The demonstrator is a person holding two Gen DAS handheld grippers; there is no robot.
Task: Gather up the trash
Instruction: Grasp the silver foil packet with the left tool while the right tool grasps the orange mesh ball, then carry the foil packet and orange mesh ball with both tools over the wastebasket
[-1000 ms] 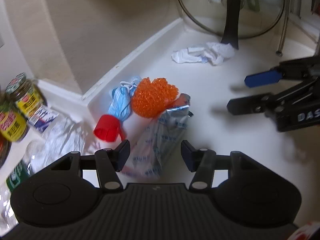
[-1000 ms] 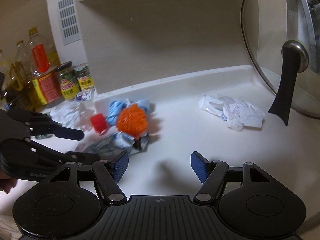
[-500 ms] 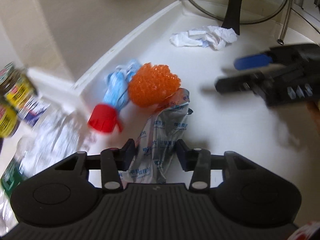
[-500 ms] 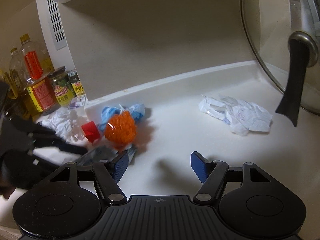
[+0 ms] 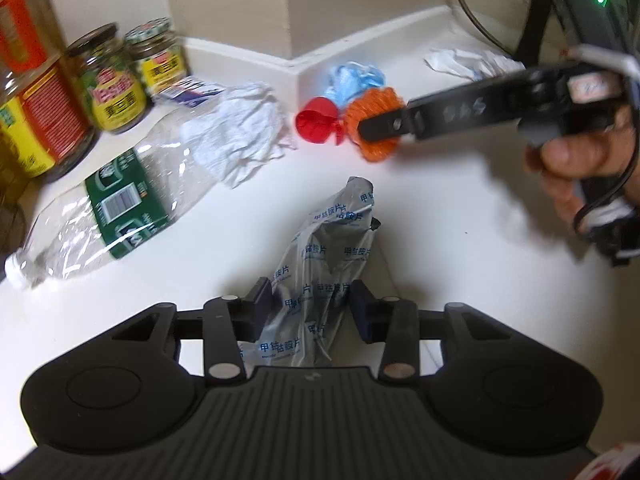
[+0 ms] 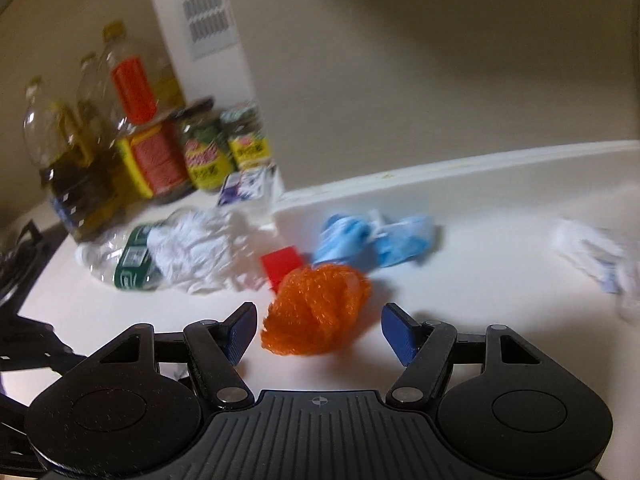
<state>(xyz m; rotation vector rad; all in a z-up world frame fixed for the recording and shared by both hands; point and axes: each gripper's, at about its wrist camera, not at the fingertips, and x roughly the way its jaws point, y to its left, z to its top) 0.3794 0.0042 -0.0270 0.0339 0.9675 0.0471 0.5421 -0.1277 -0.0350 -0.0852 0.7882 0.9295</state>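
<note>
A crumpled silver wrapper (image 5: pixel 328 240) with blue print lies on the white counter (image 5: pixel 460 240), its near end between the pads of my left gripper (image 5: pixel 311 304). The pads touch it on both sides while the jaws are opening. My right gripper (image 6: pixel 319 332) stands open, with an orange mesh ball (image 6: pixel 316 312) between its blue fingertips and touching neither. The left wrist view shows a right-gripper finger (image 5: pixel 440 114) lying across that ball (image 5: pixel 380 148). Beside the ball sit a red cap (image 5: pixel 318 122) and a blue face mask (image 6: pixel 376 240).
A crushed clear bottle (image 5: pixel 100 216) and a white tissue (image 5: pixel 244 128) lie at the left. Jars (image 5: pixel 116 80) and oil bottles (image 6: pixel 92 140) stand behind them. Crumpled white paper (image 6: pixel 592 256) lies far right. A person's hand (image 5: pixel 576 160) holds the right gripper.
My left gripper closed around the silver wrapper and drew it away from the orange ball. My right gripper swung left and came down around the ball.
</note>
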